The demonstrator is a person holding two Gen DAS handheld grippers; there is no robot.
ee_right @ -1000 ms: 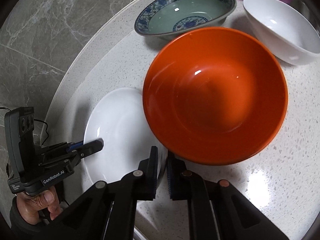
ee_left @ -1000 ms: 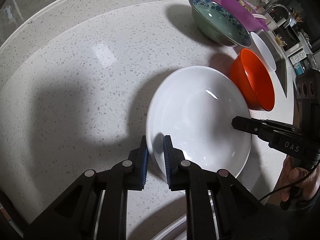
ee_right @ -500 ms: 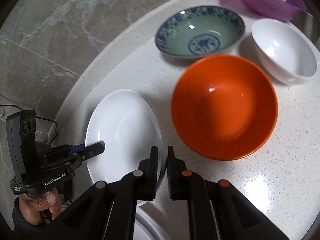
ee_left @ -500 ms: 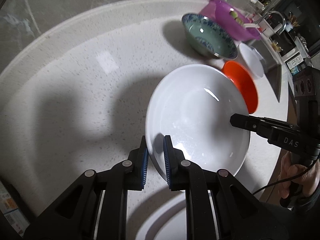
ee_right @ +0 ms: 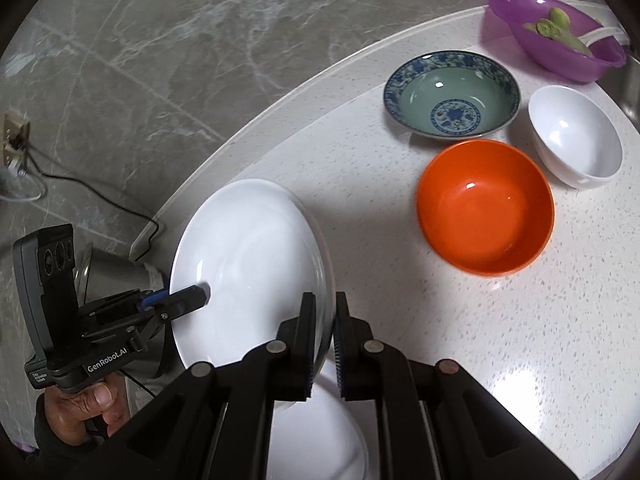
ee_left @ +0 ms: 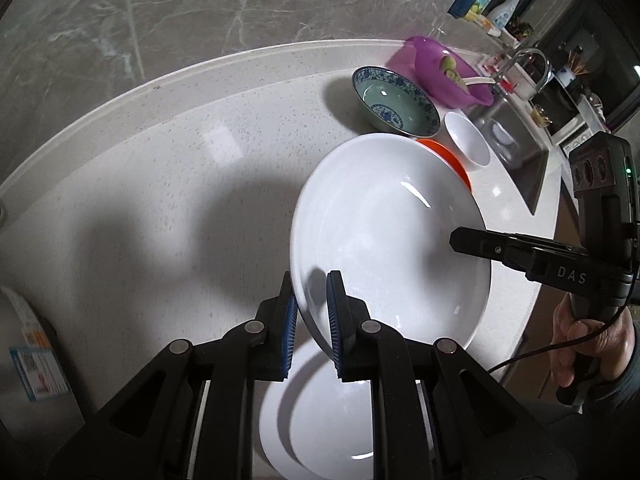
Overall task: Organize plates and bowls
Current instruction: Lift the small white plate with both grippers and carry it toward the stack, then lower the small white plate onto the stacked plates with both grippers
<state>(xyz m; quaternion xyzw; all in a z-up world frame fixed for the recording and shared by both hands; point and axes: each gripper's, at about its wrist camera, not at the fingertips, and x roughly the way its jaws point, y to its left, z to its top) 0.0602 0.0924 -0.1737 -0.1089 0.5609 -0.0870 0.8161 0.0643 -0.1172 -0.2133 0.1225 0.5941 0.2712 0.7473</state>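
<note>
Both grippers hold one large white plate (ee_left: 384, 248), lifted above the counter. My left gripper (ee_left: 312, 312) is shut on its near rim; my right gripper (ee_right: 324, 332) is shut on the opposite rim of the white plate (ee_right: 248, 268). The right gripper also shows in the left wrist view (ee_left: 472, 242), and the left gripper shows in the right wrist view (ee_right: 192, 296). A second white plate (ee_left: 320, 420) lies on the counter below the held one. An orange bowl (ee_right: 486, 206), a small white bowl (ee_right: 576, 140) and a blue-patterned green bowl (ee_right: 452, 92) stand beyond.
A purple bowl (ee_right: 552, 36) with food scraps and a white utensil stands at the far edge near a sink (ee_left: 516, 152) and tap. The white speckled counter (ee_left: 160, 184) has a curved edge, with grey marble floor beyond. A paper box (ee_left: 28, 352) lies at the left.
The white plate has risen off the counter in both grippers and moved back from the bowls. A second white plate has come into view below it.
</note>
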